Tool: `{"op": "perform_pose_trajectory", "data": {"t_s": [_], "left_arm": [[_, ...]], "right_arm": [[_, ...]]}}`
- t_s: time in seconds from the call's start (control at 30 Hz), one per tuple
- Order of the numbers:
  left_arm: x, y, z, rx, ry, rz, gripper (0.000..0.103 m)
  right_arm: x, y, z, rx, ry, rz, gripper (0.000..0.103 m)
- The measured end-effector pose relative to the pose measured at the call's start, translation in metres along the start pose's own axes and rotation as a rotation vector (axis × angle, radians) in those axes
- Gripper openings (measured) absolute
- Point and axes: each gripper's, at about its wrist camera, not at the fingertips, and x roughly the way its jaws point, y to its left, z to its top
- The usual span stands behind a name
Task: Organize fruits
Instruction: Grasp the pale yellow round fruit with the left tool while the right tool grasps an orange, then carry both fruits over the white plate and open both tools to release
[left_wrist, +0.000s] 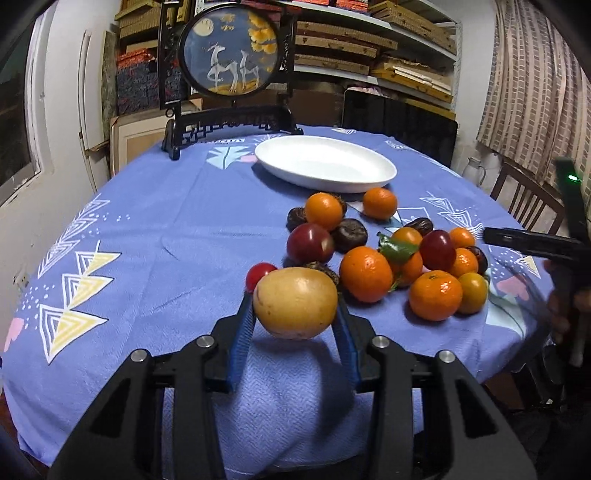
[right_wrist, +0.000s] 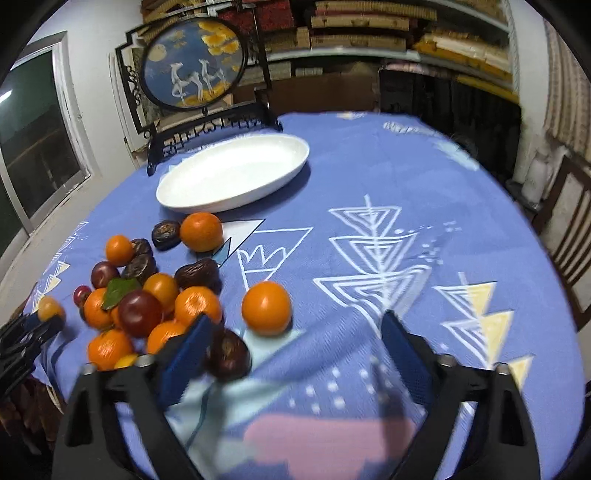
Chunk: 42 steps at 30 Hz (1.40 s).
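Note:
My left gripper (left_wrist: 295, 314) is shut on a yellow pear-like fruit (left_wrist: 295, 302) and holds it above the blue tablecloth, left of a pile of fruit (left_wrist: 406, 254): oranges, dark red plums and brown dates. The white oval plate (left_wrist: 325, 162) lies empty behind the pile. My right gripper (right_wrist: 295, 332) is open and empty over the cloth. An orange (right_wrist: 266, 308) sits just ahead of it, a dark date (right_wrist: 227, 354) lies by its left finger, and the pile (right_wrist: 147, 299) is to its left. The plate (right_wrist: 232, 173) is further back.
A round deer-picture screen on a black stand (left_wrist: 229, 55) stands at the table's far edge behind the plate. Wooden chairs (left_wrist: 524, 199) stand at the right. Shelves with boxes (left_wrist: 369, 44) fill the back wall. The table edge drops off near both grippers.

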Motion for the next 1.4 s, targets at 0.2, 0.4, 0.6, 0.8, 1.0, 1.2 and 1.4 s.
{"op": "perform_pose_trajectory", "data": {"t_s": [0.2, 0.4, 0.6, 0.8, 1.0, 1.2, 1.4], "left_arm": [[0.001, 0.002, 0.002, -0.006, 0.006, 0.000, 0.040], [0.007, 0.010, 0.007, -0.031, 0.018, 0.004, 0.040], [0.009, 0.010, 0.027, -0.033, 0.004, -0.023, 0.040], [0.035, 0.013, 0.077, -0.031, 0.031, -0.079, 0.041], [0.097, 0.009, 0.144, -0.027, 0.091, -0.113, 0.041], [0.180, -0.003, 0.199, -0.001, 0.190, -0.138, 0.041], [0.236, 0.006, 0.217, -0.071, 0.278, -0.104, 0.061]], "right_arm": [[0.033, 0.007, 0.016, -0.006, 0.112, 0.065, 0.079], [0.043, 0.006, 0.019, -0.018, 0.226, 0.141, 0.036], [0.028, -0.006, 0.029, 0.010, 0.174, 0.171, 0.036], [0.013, 0.001, 0.075, -0.037, 0.111, 0.175, 0.036], [0.058, 0.017, 0.130, -0.037, 0.123, 0.222, 0.036], [0.127, 0.027, 0.172, -0.004, 0.171, 0.227, 0.036], [0.160, 0.023, 0.198, 0.040, 0.110, 0.188, 0.058]]}}
